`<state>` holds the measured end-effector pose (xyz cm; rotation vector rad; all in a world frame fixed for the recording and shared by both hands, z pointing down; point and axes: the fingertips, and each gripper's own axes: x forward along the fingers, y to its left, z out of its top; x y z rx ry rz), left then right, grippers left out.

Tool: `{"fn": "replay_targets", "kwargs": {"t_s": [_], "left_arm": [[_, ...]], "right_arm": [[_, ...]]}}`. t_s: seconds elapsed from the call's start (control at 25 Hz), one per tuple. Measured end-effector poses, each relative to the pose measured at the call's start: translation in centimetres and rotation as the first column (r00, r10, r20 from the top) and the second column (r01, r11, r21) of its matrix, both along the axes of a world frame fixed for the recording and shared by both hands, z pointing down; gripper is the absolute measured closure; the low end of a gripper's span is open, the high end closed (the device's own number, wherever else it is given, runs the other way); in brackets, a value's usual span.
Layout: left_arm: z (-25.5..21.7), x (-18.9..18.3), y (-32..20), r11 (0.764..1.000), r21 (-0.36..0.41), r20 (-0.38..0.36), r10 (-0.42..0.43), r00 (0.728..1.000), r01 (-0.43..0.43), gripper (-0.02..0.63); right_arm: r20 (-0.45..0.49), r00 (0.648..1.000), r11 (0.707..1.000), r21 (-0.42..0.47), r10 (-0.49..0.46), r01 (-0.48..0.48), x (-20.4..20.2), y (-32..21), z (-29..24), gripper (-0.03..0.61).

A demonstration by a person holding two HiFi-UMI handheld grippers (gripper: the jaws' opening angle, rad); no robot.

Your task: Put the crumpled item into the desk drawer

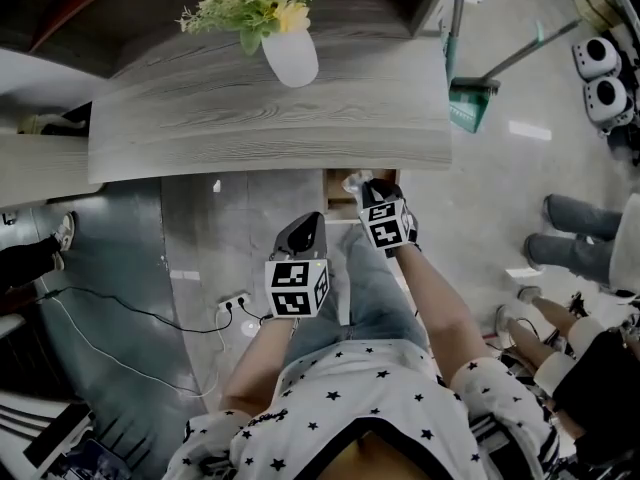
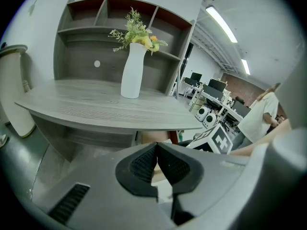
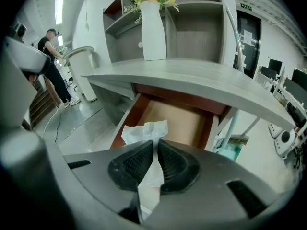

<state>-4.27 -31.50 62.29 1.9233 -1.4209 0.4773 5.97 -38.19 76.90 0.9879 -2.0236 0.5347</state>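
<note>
Now crumpled paper (image 3: 144, 130) in right tool (image 3: 154, 145).

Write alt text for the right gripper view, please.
The right hand-held gripper, jaws shut, pinches a crumpled white paper at the front of the open wooden drawer under a grey desk. A white vase of flowers stands on the desk.

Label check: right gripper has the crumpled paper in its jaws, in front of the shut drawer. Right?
One thing is wrong: the drawer is open, not shut. The right gripper view shows its bare bottom under the desktop. The right gripper does have the paper in its jaws, in front of that drawer.
</note>
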Motion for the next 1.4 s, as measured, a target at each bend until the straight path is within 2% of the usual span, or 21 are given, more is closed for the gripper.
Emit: {"fn": "replay_targets", "kwargs": {"t_s": [0.2, 0.32, 0.52, 0.88, 1.04, 1.4], "left_arm": [[-0.1, 0.2, 0.1, 1.000, 0.000, 0.000, 0.002, 1.000, -0.002, 0.601], [-0.1, 0.1, 0.4, 1.000, 0.001, 0.001, 0.003, 1.000, -0.003, 0.601], [-0.3, -0.2, 1.1, 1.000, 0.011, 0.002, 0.005, 1.000, -0.005, 0.601], [-1.6, -0.5, 3.8, 0.999, 0.044, 0.003, 0.022, 1.000, -0.023, 0.601], [-2.8, -0.8, 5.3, 0.997, 0.066, 0.005, 0.035, 0.999, -0.035, 0.601], [-5.6, -1.8, 8.4, 0.989, 0.135, 0.016, 0.061, 0.998, -0.063, 0.601]], "right_arm": [[0.002, 1.000, 1.000, -0.019, 0.007, -0.007, 0.0, 0.2, 0.5, 0.543], [0.011, 1.000, 0.999, -0.029, 0.018, -0.017, 0.0, 0.6, 0.6, 0.491], [0.004, 1.000, 1.000, -0.018, 0.023, -0.023, 0.0, 1.2, 0.3, 0.489], [0.074, 0.994, 0.996, 0.030, 0.076, -0.079, -0.8, 3.9, -2.8, 0.491], [0.123, 0.988, 0.992, 0.076, 0.090, -0.100, -1.4, 5.4, -5.6, 0.502], [0.226, 0.965, 0.968, 0.178, 0.135, -0.177, -2.5, 9.3, -12.1, 0.577]]}}
